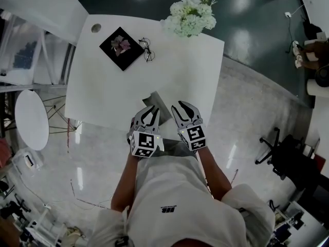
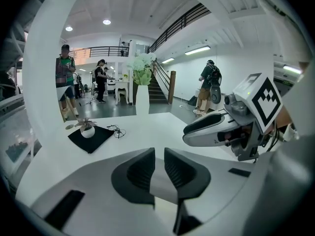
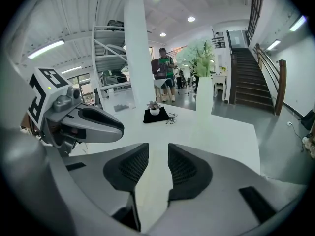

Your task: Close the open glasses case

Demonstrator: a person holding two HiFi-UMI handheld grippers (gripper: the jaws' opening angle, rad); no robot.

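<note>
We count two grippers, one grey glasses case [image 1: 158, 100], one pair of glasses [image 1: 147, 49], one black mat [image 1: 114, 55] and one bunch of white flowers [image 1: 190, 15], with one white table [image 1: 205, 66] under them. The case lies at the table's lower edge, mid-frame, just at the tips of the left gripper [image 1: 150, 109] and left of the right gripper [image 1: 183, 106]. Both pairs of jaws stand narrowly apart and grip nothing.

Grey glasses case [image 1: 158, 103], lid open, by table's [image 1: 195, 71] near edge

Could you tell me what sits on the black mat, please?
A small potted plant stands on the black mat; the patch of mat beneath it is hidden. The glasses lie beside the mat.
</note>
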